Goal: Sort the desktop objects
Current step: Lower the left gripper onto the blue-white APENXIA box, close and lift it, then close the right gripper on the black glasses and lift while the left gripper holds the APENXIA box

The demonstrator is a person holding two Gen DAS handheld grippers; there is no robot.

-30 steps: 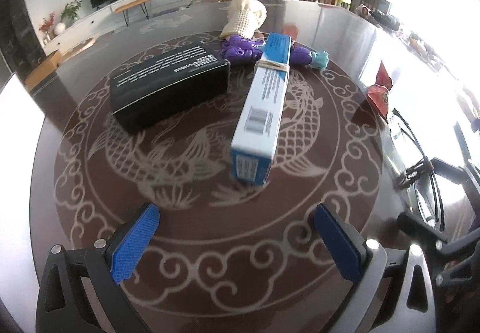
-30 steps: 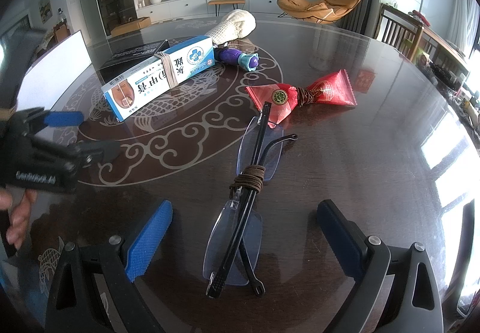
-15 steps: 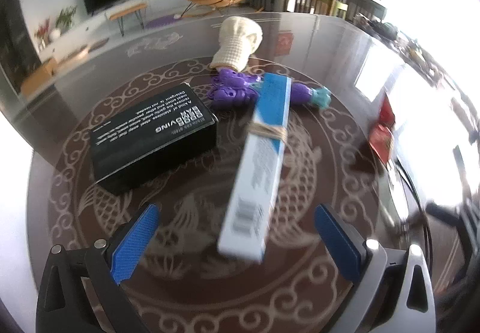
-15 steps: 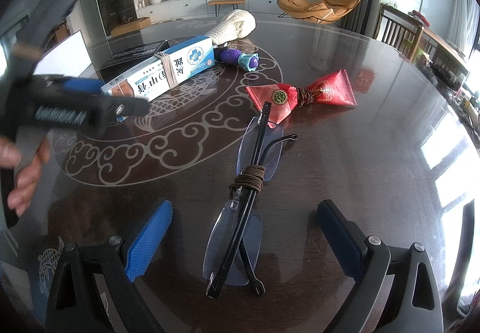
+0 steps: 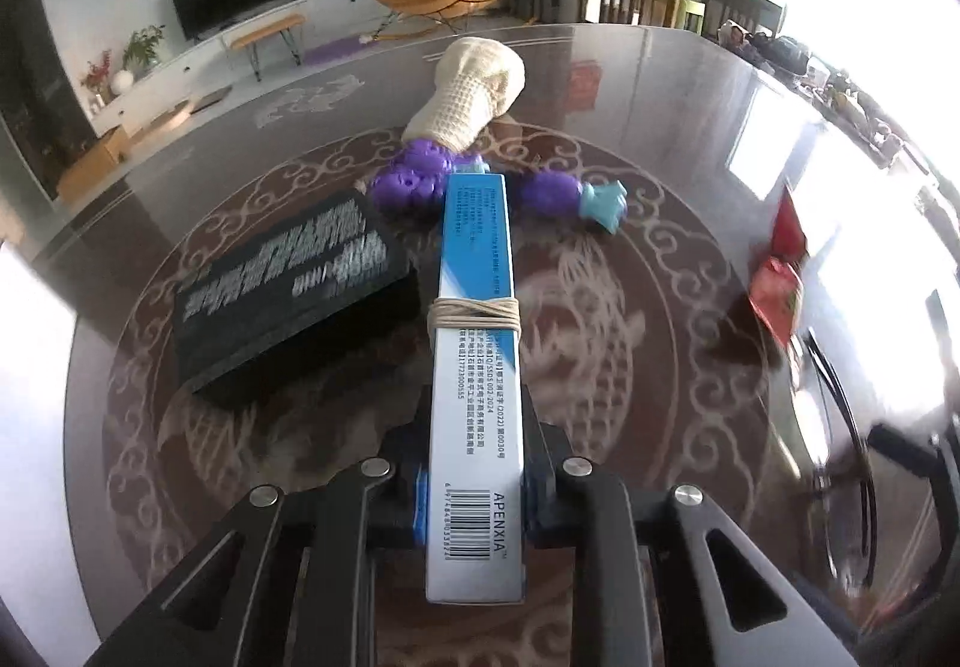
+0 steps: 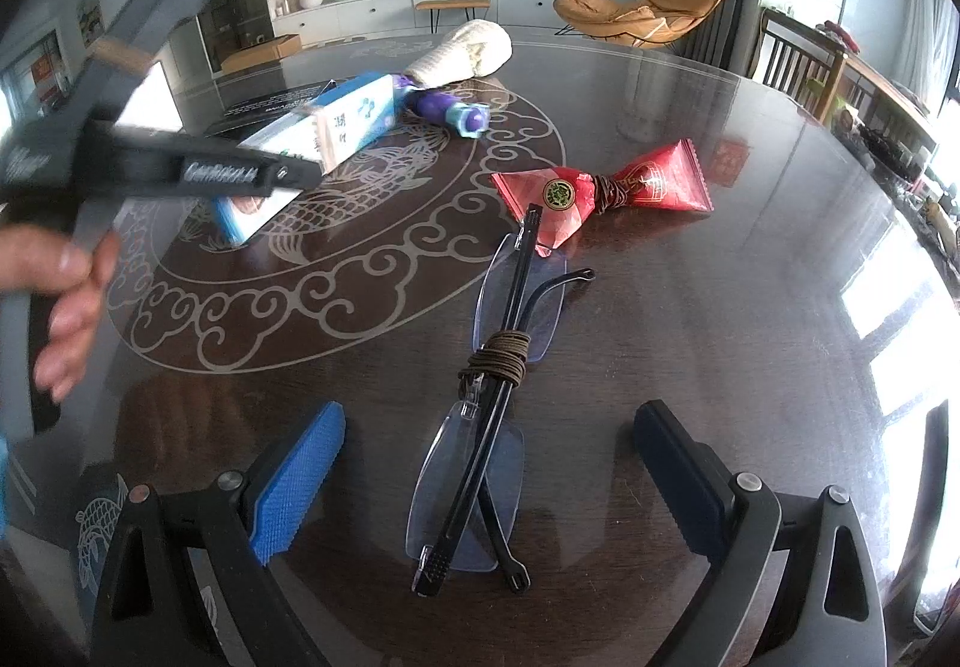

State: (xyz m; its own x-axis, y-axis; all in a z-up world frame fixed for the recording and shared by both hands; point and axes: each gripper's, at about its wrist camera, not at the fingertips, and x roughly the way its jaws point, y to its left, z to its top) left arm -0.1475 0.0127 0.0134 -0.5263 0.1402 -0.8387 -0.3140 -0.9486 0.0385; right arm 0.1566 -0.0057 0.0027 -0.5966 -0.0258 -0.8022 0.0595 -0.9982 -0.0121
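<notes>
Left tongs [image 5: 474, 478] pinching long blue-white carton with rubber band [image 5: 477, 367], right of black box [image 5: 288, 301]. Right tongs [image 6: 489, 478] spread over folded glasses [image 6: 498, 415].

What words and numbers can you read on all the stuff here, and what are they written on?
"APENXIA": by the barcode on the blue and white box clamped in the left gripper.
Small print and digits along that box: too small to read surely.
White lettering on the black box: blurred.
White lettering on the left gripper's side, right wrist view: blurred.
Gold emblem on the red packet: too small.
</notes>
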